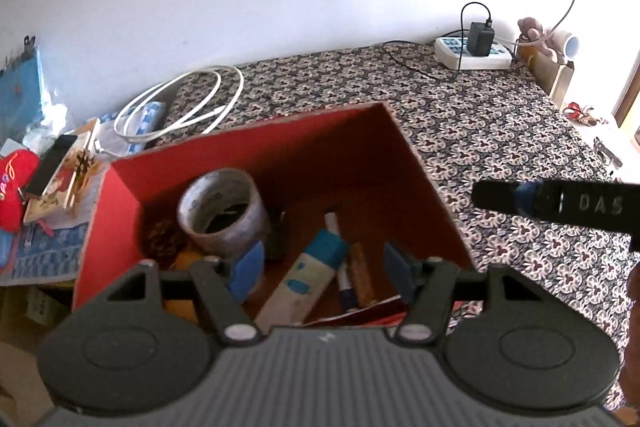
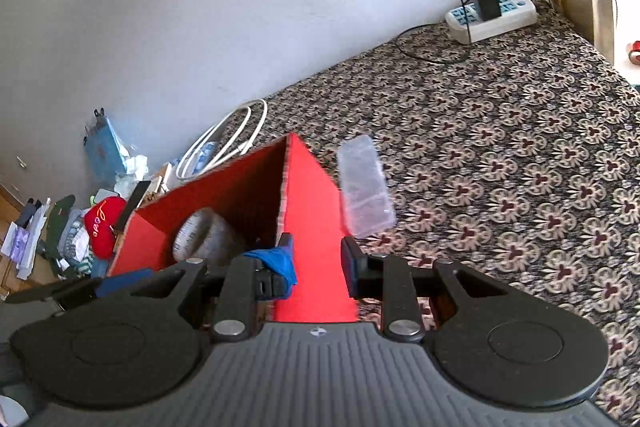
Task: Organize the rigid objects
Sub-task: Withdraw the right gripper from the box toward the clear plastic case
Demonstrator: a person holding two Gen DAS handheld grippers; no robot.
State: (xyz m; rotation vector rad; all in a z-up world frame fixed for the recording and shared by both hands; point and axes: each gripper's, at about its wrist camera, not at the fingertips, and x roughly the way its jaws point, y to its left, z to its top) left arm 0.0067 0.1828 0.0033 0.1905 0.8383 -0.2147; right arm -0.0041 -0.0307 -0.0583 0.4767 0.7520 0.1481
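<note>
Hovering over the red box (image 1: 256,155), the left gripper (image 1: 320,267) has its jaws spread w/ nothing between them; below it lie a tape roll (image 1: 222,211), a white-blue tube (image 1: 308,275), a marker (image 1: 340,267) and other small things, all inside already. The right gripper (image 2: 318,263) stands at the box's right wall, jaws apart w/ only a narrow gap, and nothing is pinched; the red wall shows between the pads, but I cannot tell if it is touched. One clear plastic case (image 2: 365,187) is still outside, on the patterned cloth (image 2: 520,167) just beside that wall, so probably it is the next thing to collect. Risks, in my judgement: the case is smooth and flat, so a narrow jaw can slide off or push it away instead of gripping; jaws must open more first. Also the right gripper is very near the cardboard wall, so a careless move can knock or shift the box. The 2 grippers are close to each other, so they can collide over the box.
</note>
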